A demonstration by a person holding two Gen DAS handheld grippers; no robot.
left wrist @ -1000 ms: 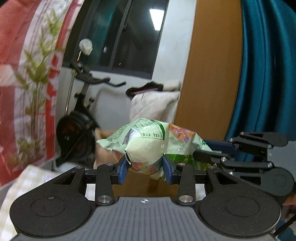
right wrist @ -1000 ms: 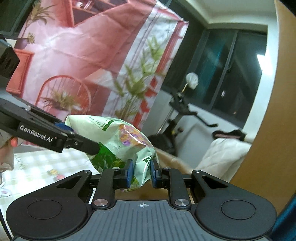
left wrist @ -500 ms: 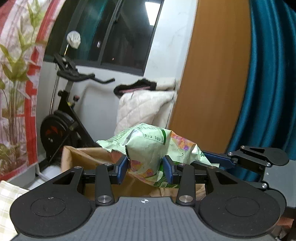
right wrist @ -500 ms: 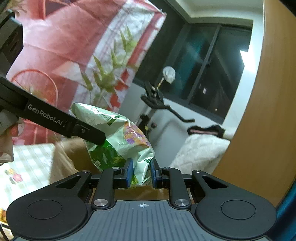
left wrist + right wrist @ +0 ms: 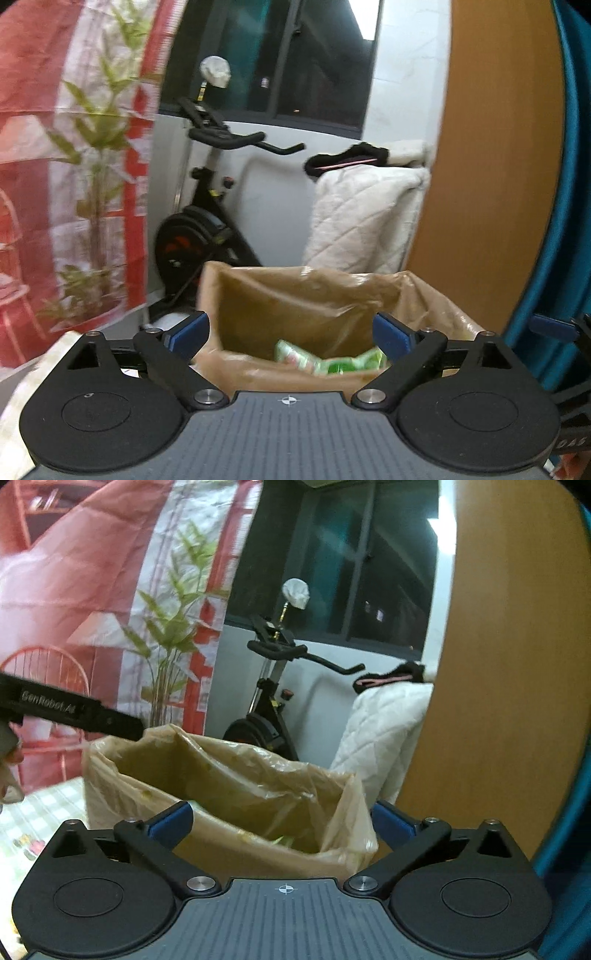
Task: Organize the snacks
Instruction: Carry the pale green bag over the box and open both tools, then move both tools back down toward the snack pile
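Now the left gripper (image 5: 291,330) has its jaws opening, the 2 blue pads spread wide with nothing pressed between them. Its fingers frame the mouth of a cardboard box lined with a tan plastic bag (image 5: 306,291). Down inside that bag lies the green snack packet (image 5: 328,360), crumpled and a little blurred, free of both pads and resting near the box's near wall.

Likewise the right gripper (image 5: 282,823) has its jaws opening, blue pads far apart and empty. It looks over the same lined box (image 5: 221,771) from the other side; only a sliver of green shows deep in the bag there. In the right wrist view the left gripper's black finger arm crosses the upper left, above the box's rim, with part of the person's hand (image 5: 9,760) at the frame's edge behind it.

Beyond the box stands a black exercise bike (image 5: 207,229) against a pale wall under a dark window. Beside it sits a white quilted cushion (image 5: 362,218) with a dark garment on top. A red and white cloth with printed green plants (image 5: 74,166) hangs on the left, a checked tablecloth (image 5: 37,819) lies below it, and an orange-brown wooden panel (image 5: 491,147) rises on the right, next to a teal curtain (image 5: 569,221).
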